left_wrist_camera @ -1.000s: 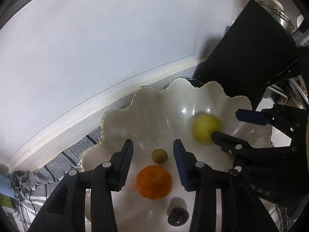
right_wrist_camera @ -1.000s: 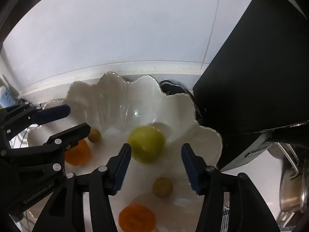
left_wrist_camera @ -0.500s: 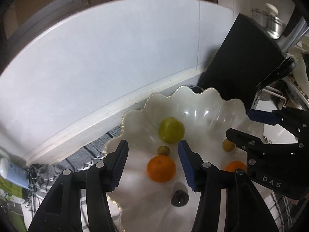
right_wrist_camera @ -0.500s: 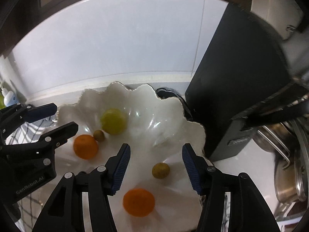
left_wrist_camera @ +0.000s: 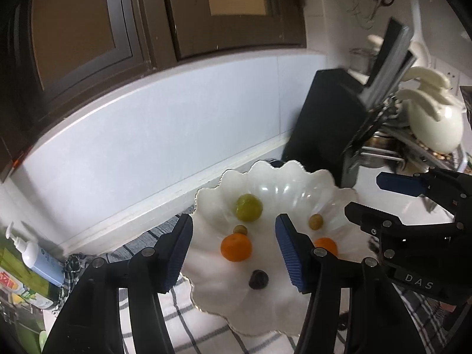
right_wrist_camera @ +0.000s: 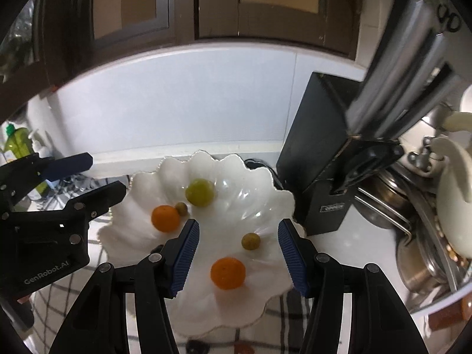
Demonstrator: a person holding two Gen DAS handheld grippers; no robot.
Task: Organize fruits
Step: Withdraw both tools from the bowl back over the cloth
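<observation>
While both grippers hang above it, the white scalloped ceramic bowl sits on a black-and-white checked cloth spread over the counter, close to the pale blue tiled wall. Six fruits lie inside the bowl, none touched by either tool. A round yellow-green fruit rests towards the back, with a small olive-brown fruit just in front of it and an orange mandarin touching or nearly touching that one. A small dark, almost black fruit lies nearer the front, apart from the others. On the right side of the bowl a second small olive-green fruit sits near a second orange mandarin.

The left gripper has its blue-padded fingers parted about halfway; they have just been opening, and nothing is between them, the fruit seen in the gap lying below in the bowl. The right gripper holds its ribbed blue fingers at a similar half-wide spread, likewise empty and clear of the fruit.

Beside the bowl on the right stands a black knife block with grey steel handles sticking out, and past it steel pots and cream-coloured utensils. At the far left a white pump bottle with a blue label stands on the counter. Dark brown cabinet doors hang above the wall
</observation>
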